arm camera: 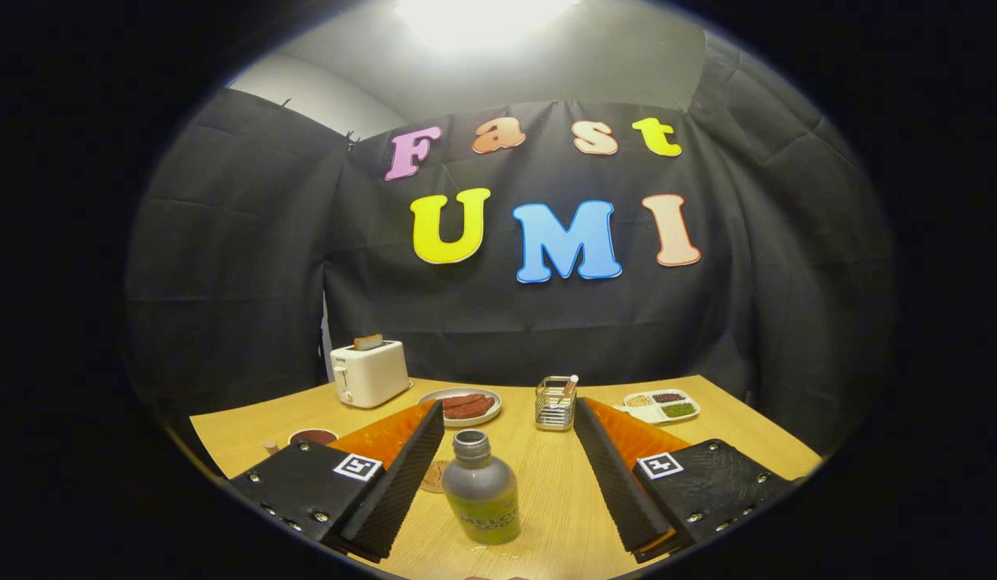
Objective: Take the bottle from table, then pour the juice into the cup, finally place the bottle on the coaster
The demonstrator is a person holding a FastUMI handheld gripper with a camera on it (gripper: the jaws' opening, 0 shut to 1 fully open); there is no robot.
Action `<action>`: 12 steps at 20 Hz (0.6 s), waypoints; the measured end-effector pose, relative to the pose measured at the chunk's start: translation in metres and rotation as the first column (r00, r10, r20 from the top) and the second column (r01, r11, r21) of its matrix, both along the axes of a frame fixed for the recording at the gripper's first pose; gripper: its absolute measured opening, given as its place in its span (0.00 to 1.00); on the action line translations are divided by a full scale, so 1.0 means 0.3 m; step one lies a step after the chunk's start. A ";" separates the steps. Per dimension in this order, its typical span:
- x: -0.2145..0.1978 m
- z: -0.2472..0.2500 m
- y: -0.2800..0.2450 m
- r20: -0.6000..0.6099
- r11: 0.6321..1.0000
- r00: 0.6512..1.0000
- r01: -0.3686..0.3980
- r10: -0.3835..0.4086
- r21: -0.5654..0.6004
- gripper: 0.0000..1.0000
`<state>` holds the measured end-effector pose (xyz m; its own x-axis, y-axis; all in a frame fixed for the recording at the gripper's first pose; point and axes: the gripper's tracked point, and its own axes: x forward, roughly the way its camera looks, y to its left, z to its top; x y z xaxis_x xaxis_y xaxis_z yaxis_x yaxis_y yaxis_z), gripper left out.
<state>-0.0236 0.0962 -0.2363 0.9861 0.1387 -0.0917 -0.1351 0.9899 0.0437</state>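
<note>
**Now the bottle sits uncaught between spread fingers**

Right, the gripper (pixel 508 475) is wide apart, its 2 fingers flanking the juice bottle (pixel 482 490) without touching it. It stands upright on the table (pixel 732 427), nearer the left finger. Closing off-centre could nudge or topple it. A round coaster (pixel 434 477) peeks out just behind the left finger.

Bottle (pixel 482 487) on table (pixel 748 427) btwn gripper (pixel 506 475) fingers; toaster (pixel 370 372) behind.
</note>
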 end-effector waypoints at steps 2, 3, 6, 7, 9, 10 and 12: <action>0.007 -0.044 0.031 -0.009 1.000 1.000 -0.007 0.007 -0.006 1.00; 0.011 -0.061 0.039 -0.012 1.000 1.000 -0.004 0.004 -0.001 1.00; 0.028 -0.114 0.058 -0.018 0.999 1.000 0.006 -0.005 0.034 1.00; 0.039 -0.131 0.052 -0.020 0.999 1.000 0.025 -0.024 0.033 1.00; 0.059 -0.170 0.054 -0.025 0.998 0.999 0.046 -0.045 0.039 1.00; 0.068 -0.195 0.067 -0.033 0.998 0.998 0.046 -0.045 0.040 1.00; 0.084 -0.234 0.075 -0.049 0.998 0.998 0.049 -0.048 0.032 1.00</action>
<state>0.0015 0.1188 -0.3064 0.9863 0.0946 -0.1352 -0.0841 0.9931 0.0815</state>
